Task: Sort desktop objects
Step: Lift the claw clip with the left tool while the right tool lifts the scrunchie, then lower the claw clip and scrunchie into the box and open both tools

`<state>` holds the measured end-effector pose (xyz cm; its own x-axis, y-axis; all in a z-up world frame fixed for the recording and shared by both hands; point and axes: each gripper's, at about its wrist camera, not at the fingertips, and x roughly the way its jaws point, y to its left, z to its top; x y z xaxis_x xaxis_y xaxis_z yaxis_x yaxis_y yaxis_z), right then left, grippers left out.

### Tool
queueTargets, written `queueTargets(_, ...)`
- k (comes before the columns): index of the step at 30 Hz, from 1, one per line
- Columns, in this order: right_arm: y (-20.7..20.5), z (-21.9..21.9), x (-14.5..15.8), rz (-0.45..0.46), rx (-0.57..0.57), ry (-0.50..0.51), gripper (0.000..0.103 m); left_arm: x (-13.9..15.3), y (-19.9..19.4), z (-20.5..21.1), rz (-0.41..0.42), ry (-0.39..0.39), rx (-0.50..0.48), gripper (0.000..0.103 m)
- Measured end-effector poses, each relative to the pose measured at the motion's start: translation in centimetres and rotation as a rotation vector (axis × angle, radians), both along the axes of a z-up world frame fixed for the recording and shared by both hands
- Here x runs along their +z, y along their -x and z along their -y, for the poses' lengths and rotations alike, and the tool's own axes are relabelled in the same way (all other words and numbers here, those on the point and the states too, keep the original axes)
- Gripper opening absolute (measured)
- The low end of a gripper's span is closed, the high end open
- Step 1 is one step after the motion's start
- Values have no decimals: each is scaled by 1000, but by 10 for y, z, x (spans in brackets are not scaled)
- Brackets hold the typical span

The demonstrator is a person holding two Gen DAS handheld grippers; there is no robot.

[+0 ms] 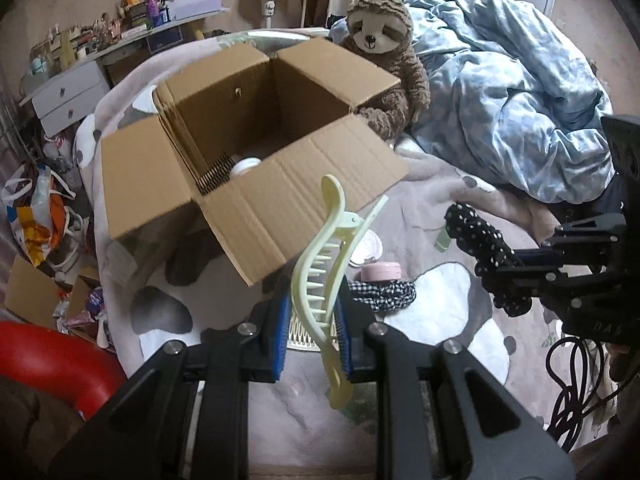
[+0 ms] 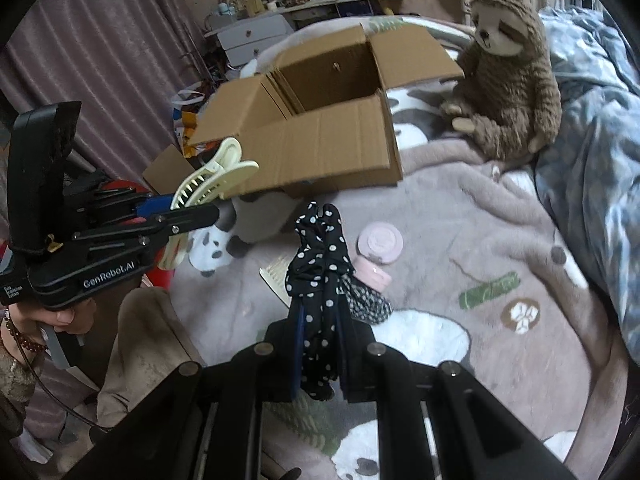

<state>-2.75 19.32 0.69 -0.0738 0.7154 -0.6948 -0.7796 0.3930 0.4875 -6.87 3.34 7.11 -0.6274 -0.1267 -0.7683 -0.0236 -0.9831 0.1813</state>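
My left tongs (image 1: 313,332) clamp yellow hair claw (image 1: 326,276), right tongs (image 2: 320,344) pinch polka-dot scrunchie (image 2: 320,256); both held clear above bed blanket (image 2: 460,240), likely for drop into far open box (image 1: 256,120).

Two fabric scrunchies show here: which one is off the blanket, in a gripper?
The black white-dotted fabric scrunchie, clamped in the right gripper above the bed. The black-and-white checked scrunchie lies on the blanket, ungripped.
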Motion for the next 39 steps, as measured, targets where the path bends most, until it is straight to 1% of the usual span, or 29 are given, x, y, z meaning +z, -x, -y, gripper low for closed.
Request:
queueTargets(9, -13, -15, 36, 68, 15, -55, 13, 27, 11, -2, -36, 39, -11, 19)
queueTargets(17, -31, -33, 55, 106, 21, -83, 13, 44, 30, 7, -60, 49, 5, 19)
queueTargets(24, -50, -55, 65, 112, 24, -94, 13, 49, 51, 22, -54, 39, 21, 19)
queueTargets(25, -52, -58, 66, 115, 0, -86, 13, 50, 56, 24, -54, 40, 24, 19)
queueTargets(30, -68, -77, 69, 113, 1, -91, 13, 52, 75, 36, -51, 43, 36, 19)
queueTargets(34, -82, -91, 67, 101, -5, -86, 13, 50, 94, 47, -38, 25, 51, 19)
queueTargets(39, -96, -109, 67, 111, -13, -68, 13, 44, 118, 61, -19, 12, 64, 19)
